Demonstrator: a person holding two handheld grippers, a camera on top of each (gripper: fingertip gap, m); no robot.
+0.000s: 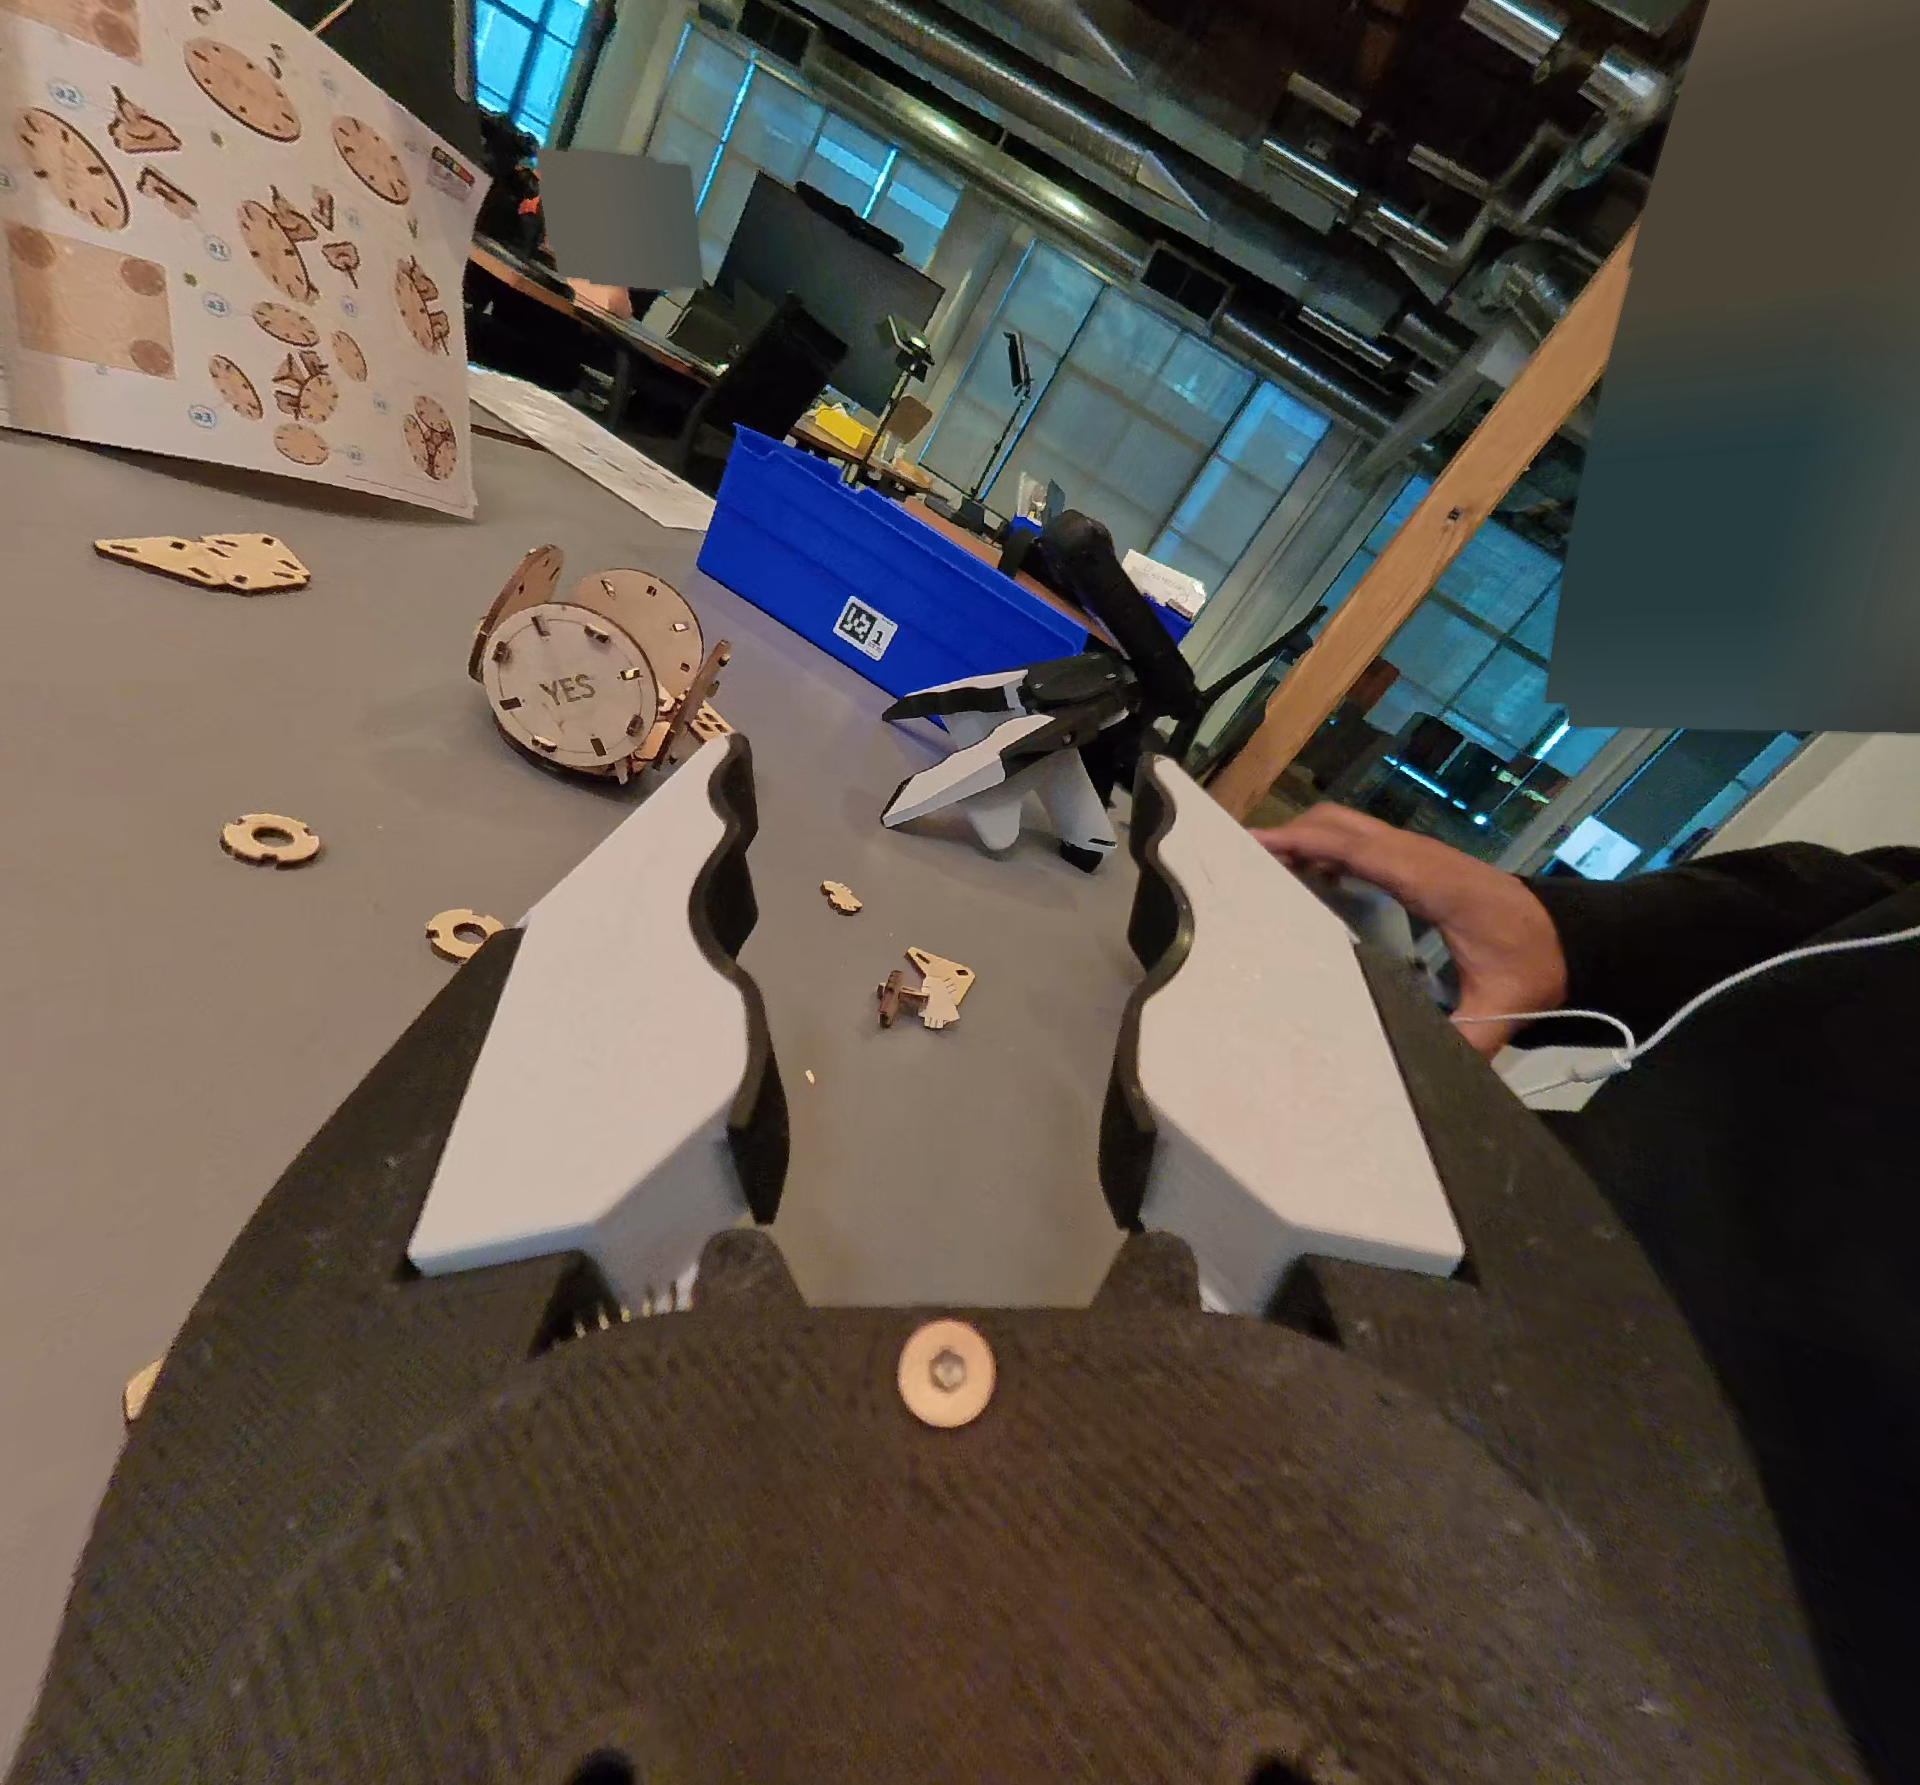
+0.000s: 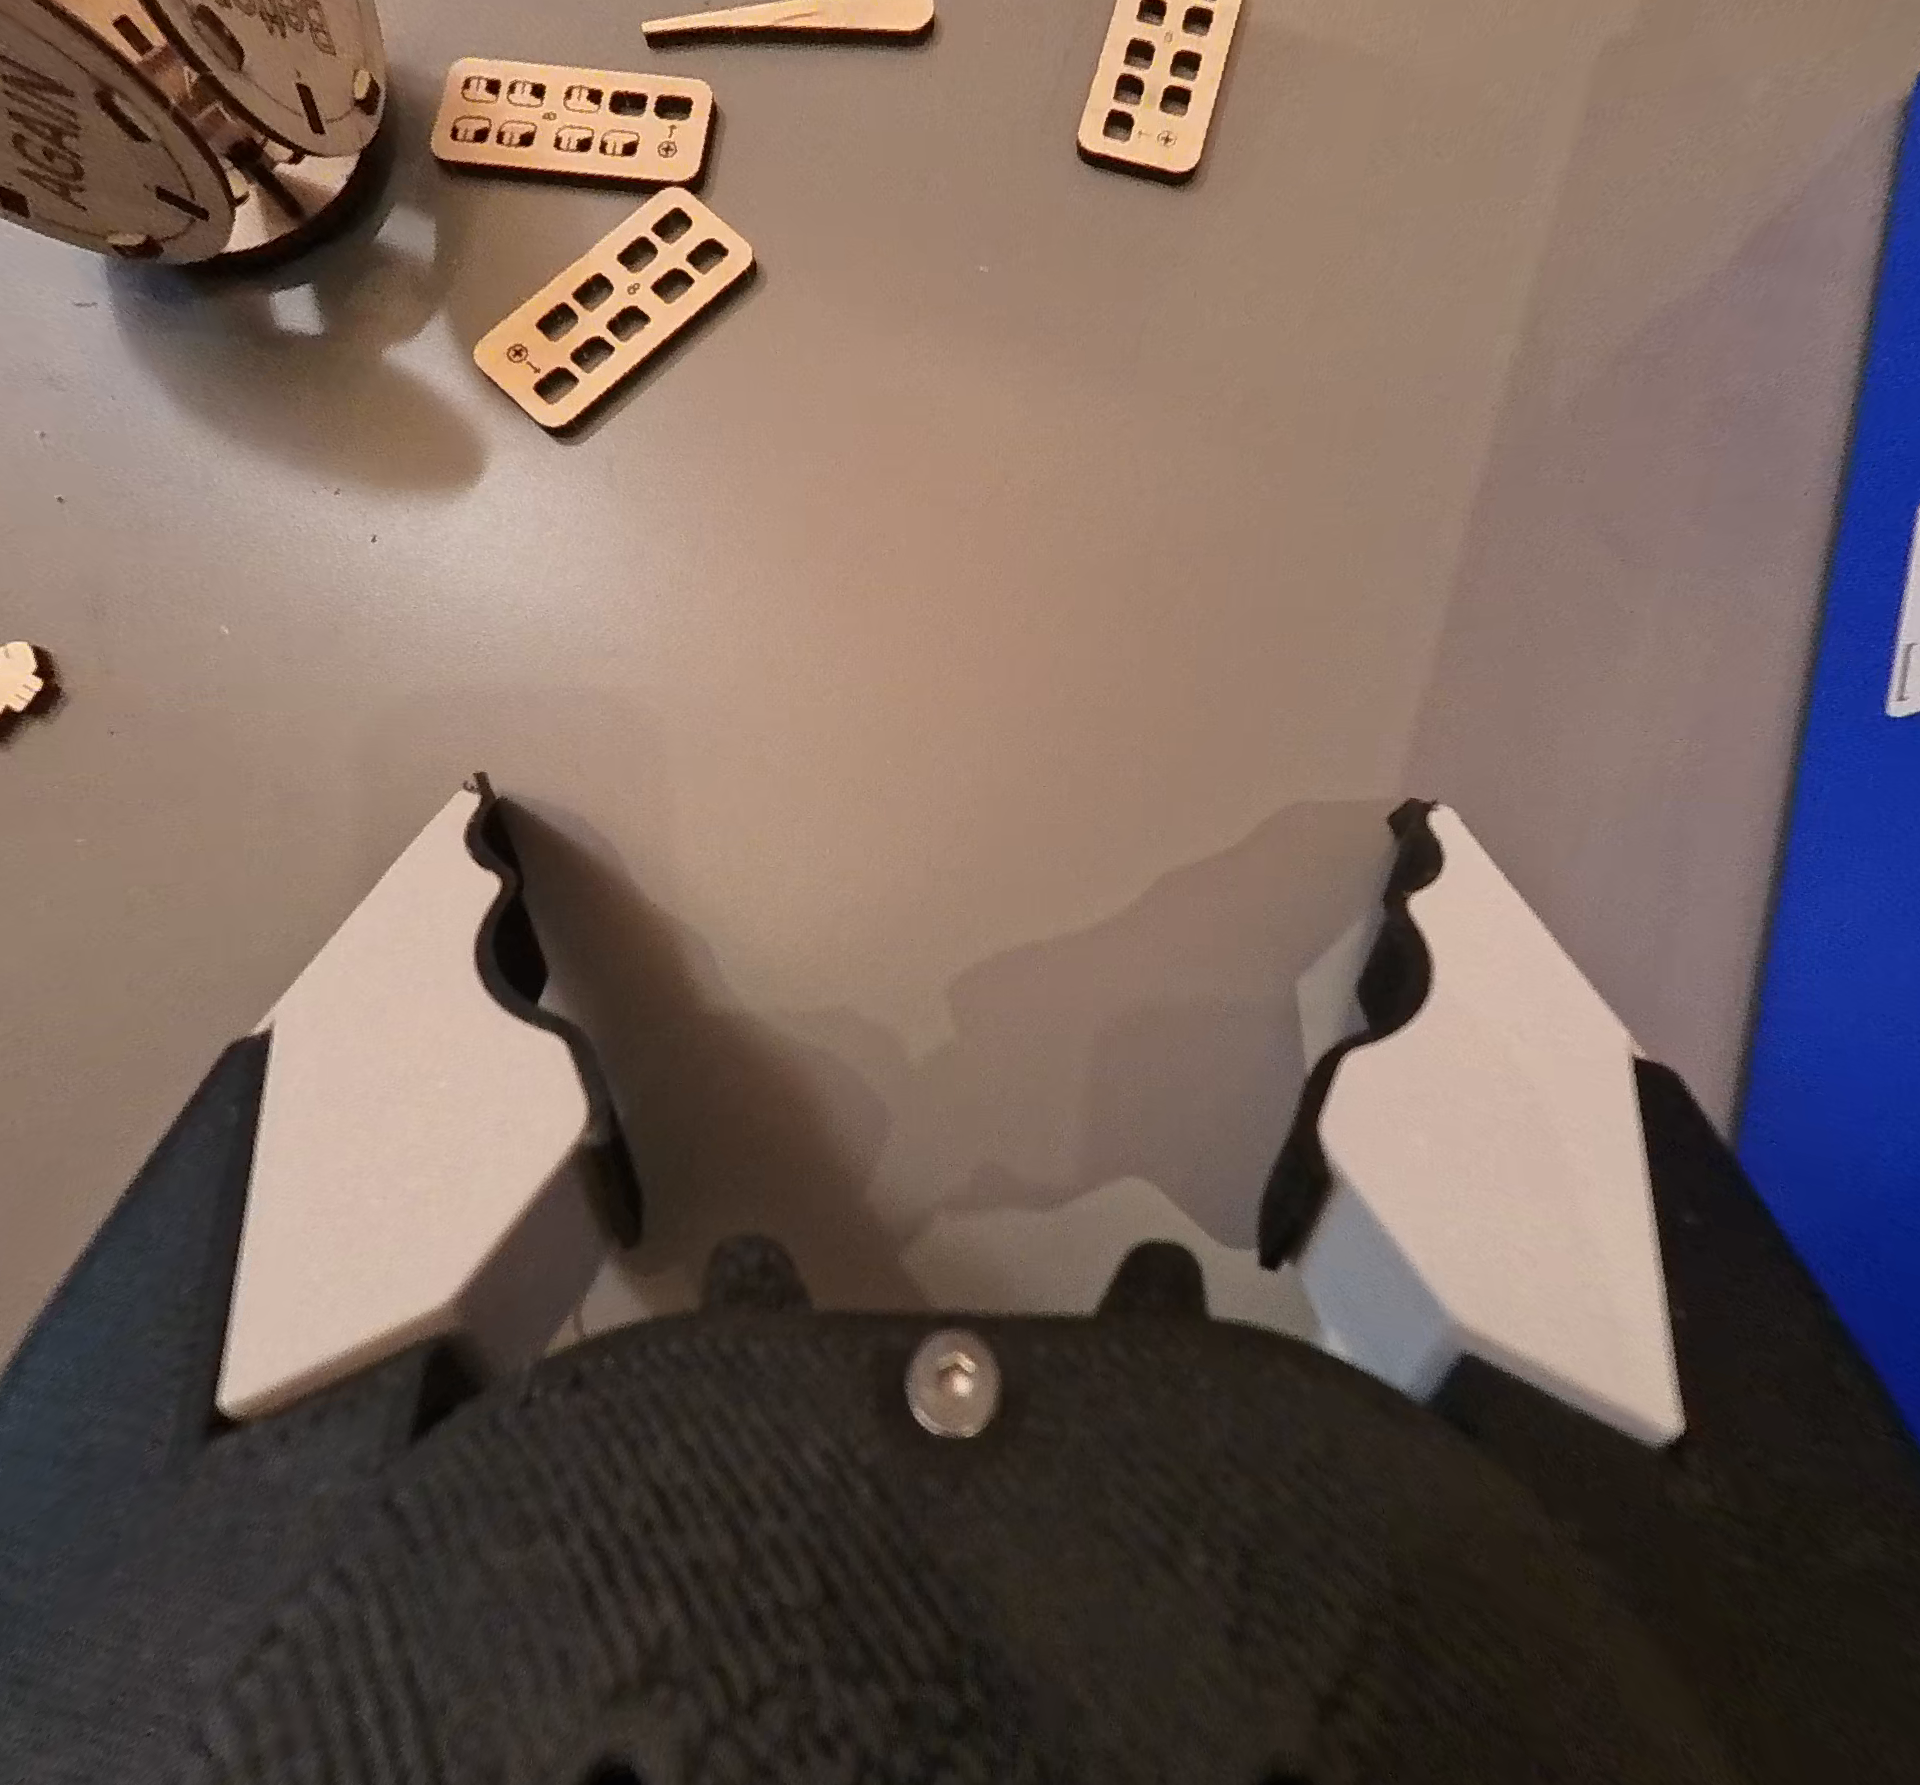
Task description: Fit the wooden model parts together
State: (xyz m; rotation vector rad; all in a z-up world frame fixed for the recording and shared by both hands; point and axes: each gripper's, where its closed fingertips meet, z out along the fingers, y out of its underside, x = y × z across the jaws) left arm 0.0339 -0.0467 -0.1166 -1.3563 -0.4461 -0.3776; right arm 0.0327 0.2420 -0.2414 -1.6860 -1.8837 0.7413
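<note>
1. Left wrist view: the left gripper (image 1: 940,779) hangs over a grey table (image 1: 260,1060), jaws apart and empty. On the bare tabletop seen between its fingers lie a small wooden cluster (image 1: 928,987) and a tiny chip (image 1: 841,896). A wooden drum (image 1: 587,670) sits to the left beyond the fingertips, near a blue bin (image 1: 831,551); the right gripper (image 1: 904,753) rests on the table beyond, fingers spread. Risk, as a judgement: the loose bits are thin and flat, so a low sweep could scatter them.

2. Right wrist view: the right gripper, jaws wide and empty, faces bare table. Three slotted plates (image 2: 613,310) and a wooden pick (image 2: 800,14) lie well ahead; the bin wall stands close on the right, where a sideways move could knock it.
</note>
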